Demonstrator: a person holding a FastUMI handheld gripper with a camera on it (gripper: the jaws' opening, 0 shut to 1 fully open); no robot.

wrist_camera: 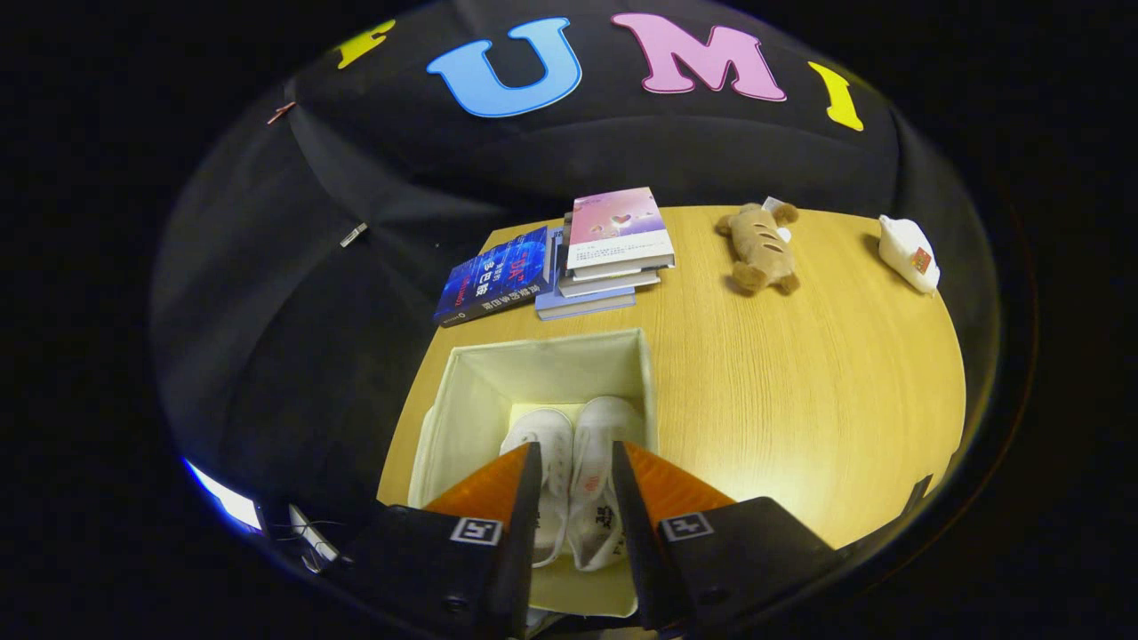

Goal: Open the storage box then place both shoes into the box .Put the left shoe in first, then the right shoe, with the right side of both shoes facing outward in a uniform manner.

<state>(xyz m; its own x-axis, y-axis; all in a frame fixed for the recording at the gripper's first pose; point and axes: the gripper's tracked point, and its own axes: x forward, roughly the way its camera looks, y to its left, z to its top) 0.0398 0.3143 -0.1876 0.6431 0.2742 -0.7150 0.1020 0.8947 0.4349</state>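
Observation:
An open cream fabric storage box [462, 391] stands on the wooden table's left side, right under my fingers. Two white shoes lie side by side inside it, toes pointing away from me: one on the left [547, 444], one on the right [600, 436] with red marks on its insole. My gripper [576, 458] hovers above the shoes with its orange-and-black fingers apart. The gap between the fingers frames the shoes, and neither finger touches them.
A stack of books [609, 253] and a dark blue book [493, 276] lie beyond the box. A brown plush toy [760, 249] and a white object [909, 253] sit at the table's far right. Bare tabletop [800, 400] stretches right of the box.

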